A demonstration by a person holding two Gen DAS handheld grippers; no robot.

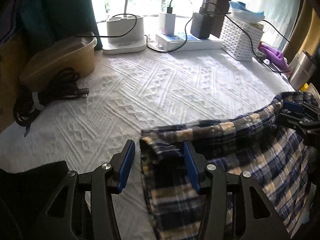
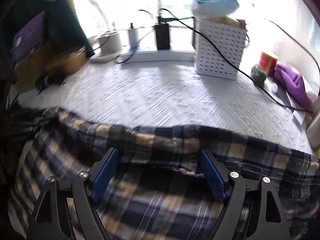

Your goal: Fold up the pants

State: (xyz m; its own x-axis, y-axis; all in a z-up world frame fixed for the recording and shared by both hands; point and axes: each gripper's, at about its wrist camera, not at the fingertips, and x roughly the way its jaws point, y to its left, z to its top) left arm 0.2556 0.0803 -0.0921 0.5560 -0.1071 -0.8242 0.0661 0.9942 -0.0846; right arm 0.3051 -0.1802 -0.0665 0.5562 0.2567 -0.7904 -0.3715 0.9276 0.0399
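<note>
pants (image 1: 230, 160): plaid, lying on the near-right of the white bedspread (image 1: 150, 92), folded edge running left–right
left gripper (image 1: 158, 156): fingers spread, straddling the near-left corner, not pinching
right gripper (image 2: 158, 168): spread wide over the edge's right stretch – both equally near

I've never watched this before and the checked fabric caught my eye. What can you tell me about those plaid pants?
The plaid pants look like soft woven cloth, checked in navy, cream and white. They lie rumpled along the near edge of the white textured bedspread, a thick rolled hem facing the window. The left gripper is open, the corner of the cloth between its blue pads. The right gripper hovers open above the fabric without pinching it.
</note>
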